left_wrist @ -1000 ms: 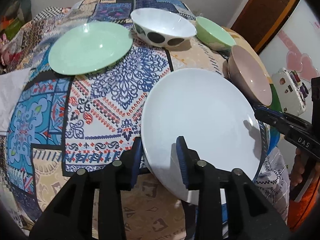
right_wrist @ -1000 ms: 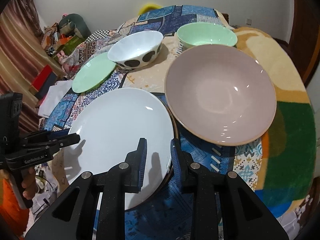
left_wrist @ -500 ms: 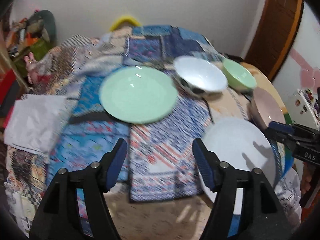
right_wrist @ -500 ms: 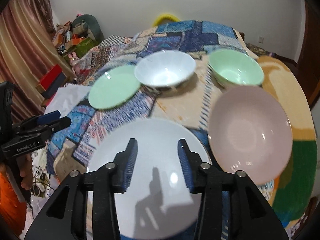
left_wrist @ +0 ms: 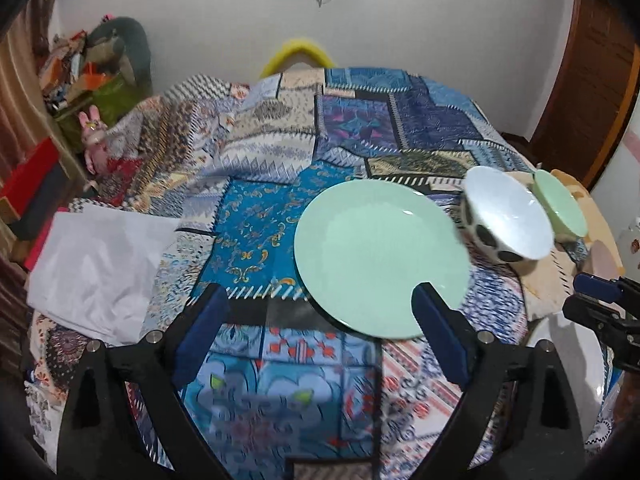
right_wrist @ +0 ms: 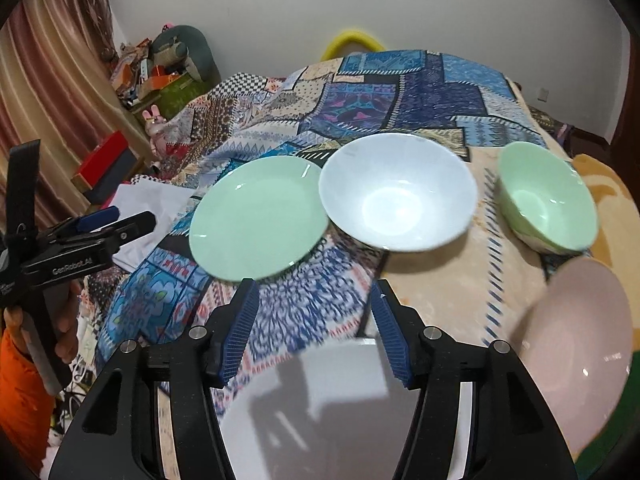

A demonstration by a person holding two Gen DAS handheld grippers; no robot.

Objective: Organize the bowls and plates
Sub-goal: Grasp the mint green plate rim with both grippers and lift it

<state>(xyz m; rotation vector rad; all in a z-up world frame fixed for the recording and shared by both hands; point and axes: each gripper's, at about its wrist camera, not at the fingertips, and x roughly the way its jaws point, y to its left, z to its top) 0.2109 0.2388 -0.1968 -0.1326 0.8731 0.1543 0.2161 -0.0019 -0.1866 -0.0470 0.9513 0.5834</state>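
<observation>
With nothing yet stacked, both tongs, the left gripper (left_wrist: 320,336) and right gripper (right_wrist: 314,334), had just been opening and gripped nothing, the white plate (right_wrist: 320,408) lying below the right one, the green plate (left_wrist: 382,260) ahead, and three bowls beyond remaining apart.

The widest free stretch of the patchwork bedspread (left_wrist: 276,148) lay beyond and left of the green plate (left_wrist: 380,260), bare up to the wall. A crumpled white cloth (left_wrist: 96,264) lay at its left edge. To the right the way was crowded: the spotted white bowl (right_wrist: 398,190) sat just beside the green plate, the green bowl (right_wrist: 546,196) apart from it across a strip of tan blanket (right_wrist: 460,280), and the pink bowl (right_wrist: 576,344) and white plate (right_wrist: 320,412) lay nearest the right gripper.
</observation>
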